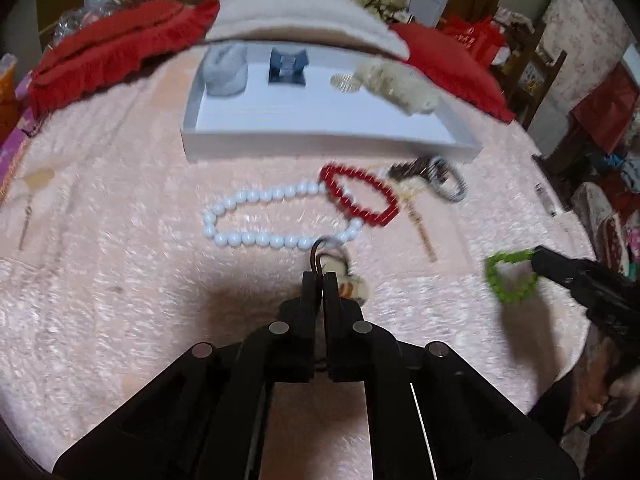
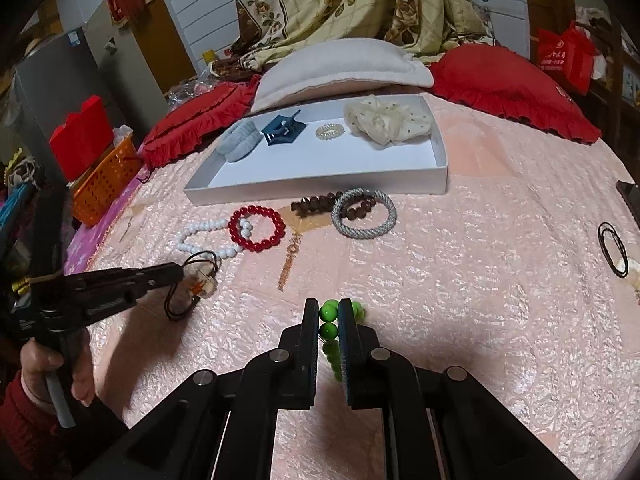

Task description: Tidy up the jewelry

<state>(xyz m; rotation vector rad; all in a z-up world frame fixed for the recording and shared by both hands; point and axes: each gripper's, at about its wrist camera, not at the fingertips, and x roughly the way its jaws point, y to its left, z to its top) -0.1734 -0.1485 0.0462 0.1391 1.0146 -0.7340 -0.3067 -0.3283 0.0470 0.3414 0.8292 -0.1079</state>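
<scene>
Covering bed, pink quilt [image 2: 480, 240]; left hand-held gripper [image 1: 320, 276] pinches black cord [image 1: 316, 250]; right [image 2: 329, 312] clamps green bracelet [image 2: 330, 332].

Glossy green beads [image 2: 329, 312], shiny quilted pink bedspread [image 2: 460, 280], matt white tray [image 2: 320, 190]

The left wrist view is smeared with motion blur — the red bead bracelet [image 1: 360, 196] streaks into double outlines, and the dark tangle beside the silver bangle [image 1: 448, 178] cannot be told apart there. The pale charm [image 1: 348, 276] under the left tool [image 1: 320, 276] is half hidden behind the fingers; its shape stays unclear. In the right wrist view the green bead bracelet [image 2: 330, 320] disappears between the right tool's [image 2: 329, 308] fingers, only part of its loop showing. At the right edge a dark flat object [image 2: 630, 198] is cut off — unidentifiable. The hand [image 2: 48, 364] at left is cropped by the frame.
</scene>
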